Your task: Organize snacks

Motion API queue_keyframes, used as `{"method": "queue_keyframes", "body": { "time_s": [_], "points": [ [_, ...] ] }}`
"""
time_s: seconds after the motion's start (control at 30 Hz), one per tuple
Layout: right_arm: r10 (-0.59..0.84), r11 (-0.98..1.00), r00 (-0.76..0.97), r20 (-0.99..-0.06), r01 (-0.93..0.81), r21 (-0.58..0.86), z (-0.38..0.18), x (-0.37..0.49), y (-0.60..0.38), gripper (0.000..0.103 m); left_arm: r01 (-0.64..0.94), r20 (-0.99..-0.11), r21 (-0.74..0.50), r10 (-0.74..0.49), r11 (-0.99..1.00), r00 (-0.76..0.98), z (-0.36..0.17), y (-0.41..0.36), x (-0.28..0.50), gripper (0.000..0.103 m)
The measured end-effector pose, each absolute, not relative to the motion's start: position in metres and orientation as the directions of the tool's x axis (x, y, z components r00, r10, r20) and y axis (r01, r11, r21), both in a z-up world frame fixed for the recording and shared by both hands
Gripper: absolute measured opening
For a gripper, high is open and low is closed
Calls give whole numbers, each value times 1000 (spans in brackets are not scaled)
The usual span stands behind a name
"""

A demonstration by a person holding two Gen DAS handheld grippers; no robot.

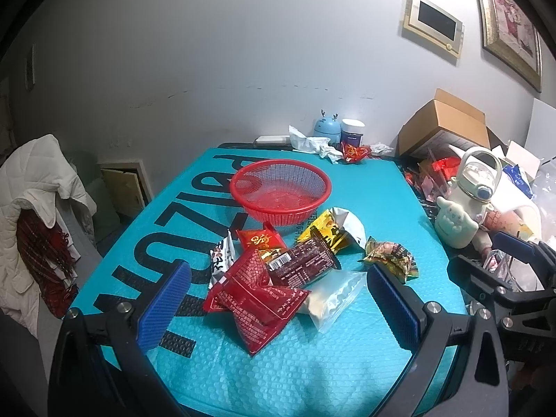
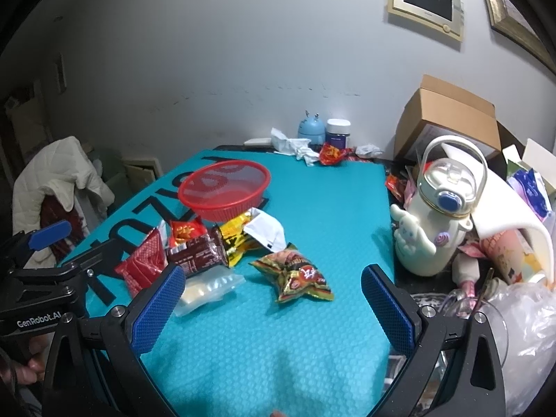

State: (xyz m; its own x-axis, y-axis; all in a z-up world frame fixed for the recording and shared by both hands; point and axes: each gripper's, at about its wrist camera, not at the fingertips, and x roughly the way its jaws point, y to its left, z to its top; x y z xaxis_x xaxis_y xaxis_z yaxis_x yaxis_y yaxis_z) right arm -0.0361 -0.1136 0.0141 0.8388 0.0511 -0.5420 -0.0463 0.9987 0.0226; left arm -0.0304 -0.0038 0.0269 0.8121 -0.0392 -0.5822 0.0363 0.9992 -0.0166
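Note:
An empty red mesh basket (image 1: 280, 191) (image 2: 224, 187) stands on the teal mat (image 1: 312, 365) (image 2: 295, 330). In front of it lies a heap of snack packs: red packets (image 1: 257, 295) (image 2: 142, 260), a dark brown pack (image 1: 302, 264) (image 2: 196, 252), a yellow pack (image 1: 325, 232) (image 2: 236, 232), a clear pouch (image 1: 333, 295) (image 2: 205, 286). A green-gold packet (image 1: 391, 259) (image 2: 299, 276) lies apart to the right. My left gripper (image 1: 274, 307) is open, hovering short of the heap. My right gripper (image 2: 272, 312) is open, near the green-gold packet.
A white cartoon kettle (image 2: 438, 208) (image 1: 465, 194), a cardboard box (image 2: 448, 118) and bagged clutter (image 2: 521, 330) crowd the table's right side. Crumpled paper, a blue figure (image 1: 326, 127) and a jar stand at the back edge. A chair with a white jacket (image 1: 38, 208) is left.

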Motion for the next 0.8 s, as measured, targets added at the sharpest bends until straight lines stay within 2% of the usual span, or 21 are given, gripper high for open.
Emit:
{"method": "queue_keyframes", "body": {
  "time_s": [0.8],
  "points": [
    [112,993,820,-561,-112,33,19,-26,-110,103,63,-595,-21,-63,998,801,34,-7,-25,103]
  ]
}}
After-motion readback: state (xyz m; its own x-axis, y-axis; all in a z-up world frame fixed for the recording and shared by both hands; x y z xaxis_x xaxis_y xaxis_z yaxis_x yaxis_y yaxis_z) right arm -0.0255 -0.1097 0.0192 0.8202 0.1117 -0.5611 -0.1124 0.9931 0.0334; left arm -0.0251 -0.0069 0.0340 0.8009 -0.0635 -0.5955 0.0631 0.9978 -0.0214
